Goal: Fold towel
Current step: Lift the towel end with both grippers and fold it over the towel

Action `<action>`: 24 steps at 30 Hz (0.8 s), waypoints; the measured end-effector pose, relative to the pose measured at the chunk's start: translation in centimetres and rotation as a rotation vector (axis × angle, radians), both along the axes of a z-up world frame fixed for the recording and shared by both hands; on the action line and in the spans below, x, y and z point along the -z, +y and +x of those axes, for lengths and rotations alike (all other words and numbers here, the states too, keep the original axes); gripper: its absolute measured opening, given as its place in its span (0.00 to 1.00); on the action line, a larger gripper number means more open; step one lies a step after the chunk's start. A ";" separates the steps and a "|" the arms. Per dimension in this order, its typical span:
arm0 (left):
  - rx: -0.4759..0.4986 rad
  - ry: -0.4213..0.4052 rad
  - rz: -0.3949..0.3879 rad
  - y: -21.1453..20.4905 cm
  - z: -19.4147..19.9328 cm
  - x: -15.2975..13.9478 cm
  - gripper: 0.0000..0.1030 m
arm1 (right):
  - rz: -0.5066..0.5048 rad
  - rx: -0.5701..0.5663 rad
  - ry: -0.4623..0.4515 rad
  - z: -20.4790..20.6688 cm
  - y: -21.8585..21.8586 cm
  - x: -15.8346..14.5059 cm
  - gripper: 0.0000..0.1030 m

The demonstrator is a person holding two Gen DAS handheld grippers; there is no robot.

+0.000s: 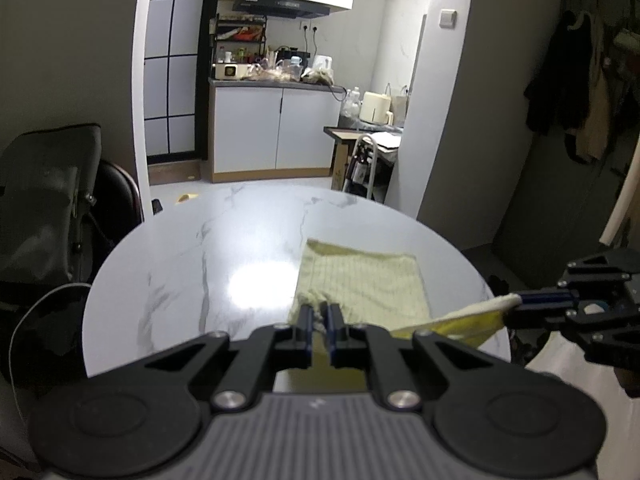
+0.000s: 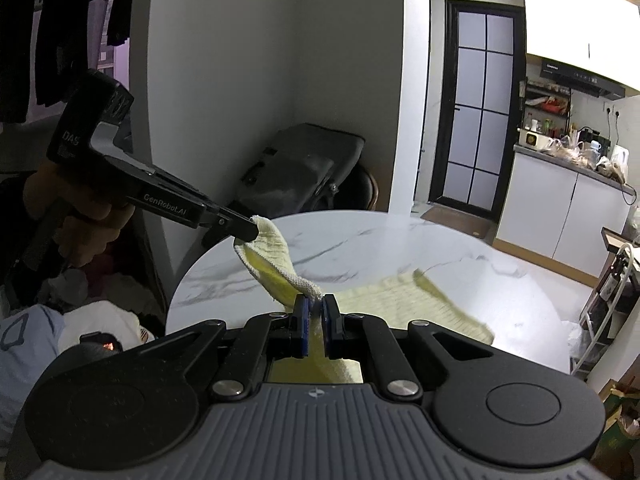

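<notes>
A round white marble table (image 1: 240,240) holds a pale yellow towel (image 1: 360,280), its far half lying flat on the tabletop (the near edge is lifted off it). Behind the table stand a dark bag on a chair (image 1: 48,208) and a kitchen counter (image 1: 276,84). The left gripper (image 1: 319,312) pinches one near corner of the towel between nearly closed fingers; the right gripper (image 2: 315,306) pinches the other. The towel's underside is hidden, and its far edge blurs in the right wrist view.
</notes>
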State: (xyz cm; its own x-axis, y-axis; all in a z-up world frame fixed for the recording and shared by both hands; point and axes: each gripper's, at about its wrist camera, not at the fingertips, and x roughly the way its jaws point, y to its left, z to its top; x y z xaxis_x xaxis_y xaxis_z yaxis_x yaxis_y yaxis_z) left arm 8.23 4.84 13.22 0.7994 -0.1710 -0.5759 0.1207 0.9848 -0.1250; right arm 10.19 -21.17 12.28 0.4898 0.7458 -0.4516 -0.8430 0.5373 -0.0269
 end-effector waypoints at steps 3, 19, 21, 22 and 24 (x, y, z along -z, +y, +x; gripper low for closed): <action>-0.001 -0.009 -0.001 -0.4 1.0 -0.3 0.08 | 0.002 0.012 -0.006 1.3 -0.2 -0.6 0.07; 0.005 0.006 -0.021 -1.9 8.1 0.6 0.07 | 0.015 0.057 0.050 8.0 -1.4 -0.1 0.07; 0.004 0.008 -0.023 -1.9 8.9 0.7 0.07 | 0.020 0.057 0.056 9.0 -1.5 0.0 0.07; 0.004 0.009 -0.023 -1.9 9.3 0.7 0.07 | 0.023 0.057 0.058 9.5 -1.5 0.0 0.07; 0.004 0.014 -0.023 -1.8 10.1 0.9 0.07 | 0.025 0.060 0.064 10.2 -1.6 0.2 0.07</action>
